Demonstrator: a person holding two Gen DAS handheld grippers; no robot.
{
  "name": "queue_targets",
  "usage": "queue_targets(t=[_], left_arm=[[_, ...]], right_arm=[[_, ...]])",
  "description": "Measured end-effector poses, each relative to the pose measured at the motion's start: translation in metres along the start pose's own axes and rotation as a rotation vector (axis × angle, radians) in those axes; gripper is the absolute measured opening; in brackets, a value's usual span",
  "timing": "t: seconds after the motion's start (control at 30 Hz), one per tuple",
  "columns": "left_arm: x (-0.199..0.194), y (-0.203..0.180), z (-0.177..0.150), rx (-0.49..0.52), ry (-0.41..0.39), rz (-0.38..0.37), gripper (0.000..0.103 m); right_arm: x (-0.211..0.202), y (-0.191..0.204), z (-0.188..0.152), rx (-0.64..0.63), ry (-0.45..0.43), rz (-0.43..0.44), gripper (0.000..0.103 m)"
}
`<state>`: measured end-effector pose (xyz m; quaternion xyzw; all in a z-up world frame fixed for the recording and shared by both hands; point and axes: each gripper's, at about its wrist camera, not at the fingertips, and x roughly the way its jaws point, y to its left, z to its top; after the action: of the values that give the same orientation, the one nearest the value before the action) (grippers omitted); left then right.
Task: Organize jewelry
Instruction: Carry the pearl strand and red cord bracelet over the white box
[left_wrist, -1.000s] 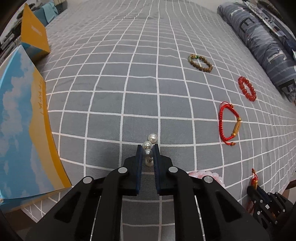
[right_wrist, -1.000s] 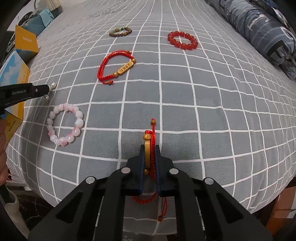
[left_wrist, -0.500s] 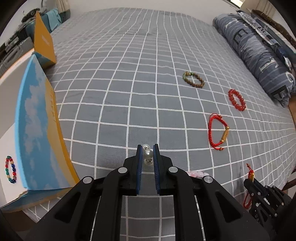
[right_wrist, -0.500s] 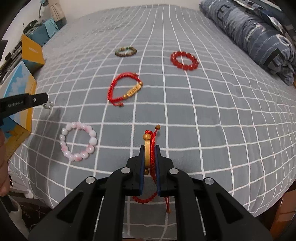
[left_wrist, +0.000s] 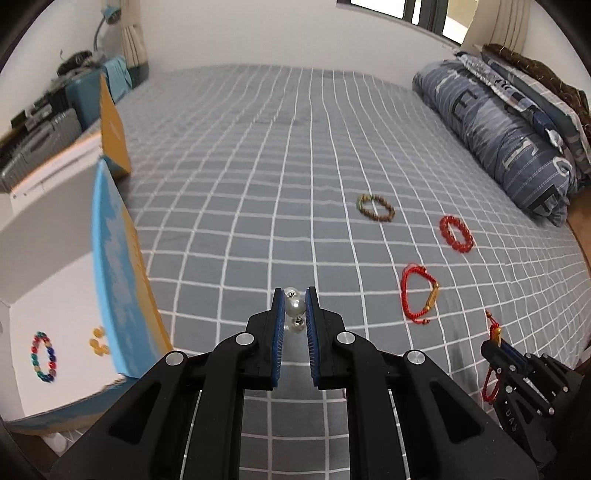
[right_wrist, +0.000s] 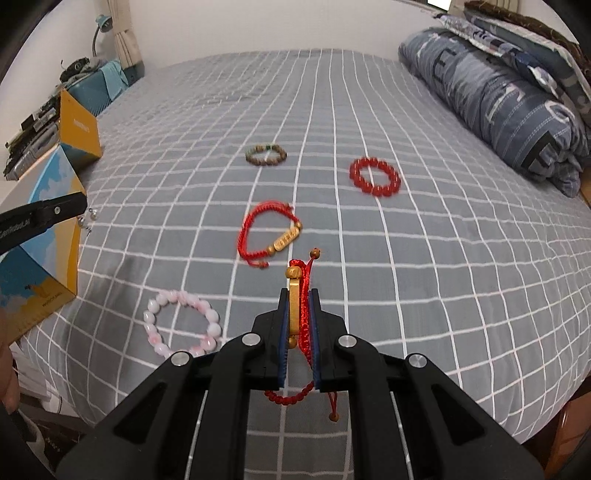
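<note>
My left gripper (left_wrist: 294, 308) is shut on pearl earrings (left_wrist: 295, 306), held above the grey checked bed (left_wrist: 258, 184). My right gripper (right_wrist: 298, 314) is shut on a red cord bracelet with a gold bar (right_wrist: 297, 306), its loop hanging below the fingers. On the bed lie another red cord bracelet (right_wrist: 269, 234), a red bead bracelet (right_wrist: 375, 176), a brown bead bracelet (right_wrist: 266, 154) and a pink bead bracelet (right_wrist: 183, 325). To the left stands an open blue and yellow box (left_wrist: 118, 280); inside it lie a multicoloured bead bracelet (left_wrist: 43, 356) and a small gold piece (left_wrist: 98, 341).
A folded blue-grey quilt (left_wrist: 498, 136) lies along the bed's right side. A yellow box flap (left_wrist: 112, 129) stands up at the left, with cluttered shelves (left_wrist: 37, 122) behind it. The bed's near edge drops off just below both grippers.
Both grippers have risen and tilted up, so more of the room shows. The box's white inside with its bead bracelet has come into the left wrist view. Both grips are unchanged.
</note>
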<state>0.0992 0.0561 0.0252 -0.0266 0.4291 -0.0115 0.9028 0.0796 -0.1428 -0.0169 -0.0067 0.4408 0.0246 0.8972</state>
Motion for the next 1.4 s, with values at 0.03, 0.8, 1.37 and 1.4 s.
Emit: queue_targets(t=[0.03,0.8,1.37,1.4], left_arm=[[-0.002,0.001,0.001,0.002,-0.01,0.005,0.011],[-0.095,0.057,0.014,-0.075,-0.12,0.05,0.011],[-0.143,0.227,-0.02,-0.338,-0.102,0.335,0.011],[-0.143,0.235,-0.024,-0.349,-0.095,0.344,0.011]], right_arm=[[-0.001,0.001,0.001,0.0,-0.01,0.001,0.009],[-0.035,0.078,0.082,-0.097,-0.111,0.06,0.01],[-0.061,0.284,0.099,-0.379,-0.124,0.296,0.01],[-0.059,0.297,0.098,-0.394,-0.114,0.308,0.01]])
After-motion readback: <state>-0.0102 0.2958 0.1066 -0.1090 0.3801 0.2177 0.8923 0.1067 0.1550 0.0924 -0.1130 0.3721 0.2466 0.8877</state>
